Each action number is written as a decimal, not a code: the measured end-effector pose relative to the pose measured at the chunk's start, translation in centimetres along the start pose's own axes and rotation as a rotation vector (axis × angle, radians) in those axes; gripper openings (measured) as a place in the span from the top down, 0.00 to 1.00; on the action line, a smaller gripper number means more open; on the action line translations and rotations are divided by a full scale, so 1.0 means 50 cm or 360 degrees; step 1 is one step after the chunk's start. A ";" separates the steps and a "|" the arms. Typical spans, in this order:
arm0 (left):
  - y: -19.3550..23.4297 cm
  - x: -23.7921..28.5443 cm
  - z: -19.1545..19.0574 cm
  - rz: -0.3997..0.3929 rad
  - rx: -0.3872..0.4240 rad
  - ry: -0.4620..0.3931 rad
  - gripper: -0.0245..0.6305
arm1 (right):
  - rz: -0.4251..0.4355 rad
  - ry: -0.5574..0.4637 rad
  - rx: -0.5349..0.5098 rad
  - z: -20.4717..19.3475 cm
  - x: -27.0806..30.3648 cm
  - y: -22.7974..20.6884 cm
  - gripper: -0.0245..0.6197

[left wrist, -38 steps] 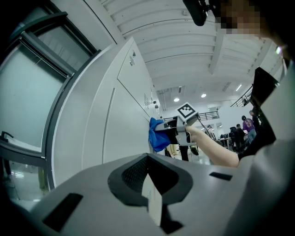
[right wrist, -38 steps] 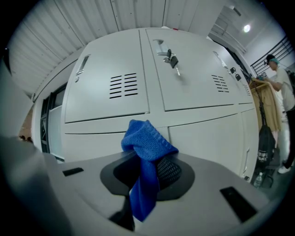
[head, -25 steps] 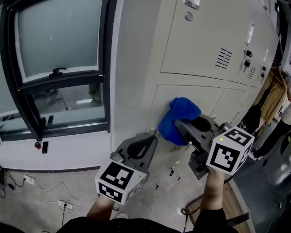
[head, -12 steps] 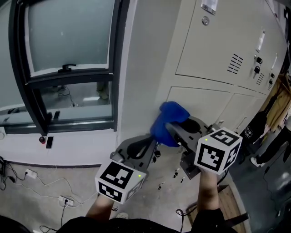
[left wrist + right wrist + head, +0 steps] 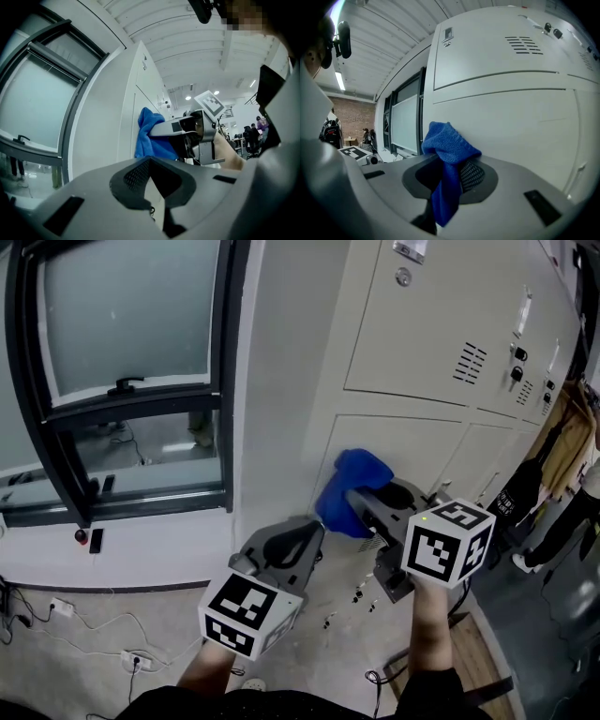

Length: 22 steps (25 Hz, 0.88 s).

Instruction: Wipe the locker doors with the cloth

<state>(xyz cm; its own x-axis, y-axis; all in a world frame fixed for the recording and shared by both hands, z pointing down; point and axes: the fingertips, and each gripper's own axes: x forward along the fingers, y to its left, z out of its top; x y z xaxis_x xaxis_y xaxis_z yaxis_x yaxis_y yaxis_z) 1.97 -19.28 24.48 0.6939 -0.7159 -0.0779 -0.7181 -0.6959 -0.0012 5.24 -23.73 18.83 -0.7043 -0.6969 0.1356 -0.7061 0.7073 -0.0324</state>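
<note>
Here, cloth (image 5: pixel 449 145) hangs seemingly vertical in right gripper (image 5: pixel 450 177).

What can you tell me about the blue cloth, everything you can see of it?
The cloth is bright blue, with a knitted, towel-like texture. It is bunched into a lump, clamped between the jaws of the right gripper, with a tail hanging down between them. Its bunched end seems to press on the lower locker door, near that door's left edge.

No legible text anywhere. Label plate (image 5: pixel 410 249) on upper locker door (image 5: pixel 441 324) too small to read.
</note>
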 end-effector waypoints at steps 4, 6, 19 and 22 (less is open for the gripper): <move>-0.014 0.007 -0.004 -0.0028 0.0015 0.0010 0.95 | -0.0082 -0.0012 0.0020 -0.004 -0.017 -0.034 0.84; -0.019 0.011 -0.006 -0.0042 0.0022 0.0017 0.95 | -0.0112 -0.0015 0.0034 -0.006 -0.024 -0.051 0.84; -0.033 0.030 -0.010 -0.0101 0.0020 0.0031 0.95 | -0.0219 -0.0055 0.0132 -0.007 -0.066 -0.136 0.84; -0.032 0.034 -0.012 -0.0103 0.0016 0.0032 0.95 | -0.0269 -0.0056 0.0137 -0.007 -0.078 -0.160 0.84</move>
<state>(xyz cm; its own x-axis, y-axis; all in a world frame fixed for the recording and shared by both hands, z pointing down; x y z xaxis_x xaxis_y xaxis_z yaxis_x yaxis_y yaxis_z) 4.33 -19.43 24.97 0.7396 -0.6705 -0.0575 -0.6723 -0.7402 -0.0159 13.66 -26.63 18.90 -0.5764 -0.8095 0.1117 -0.8171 0.5683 -0.0970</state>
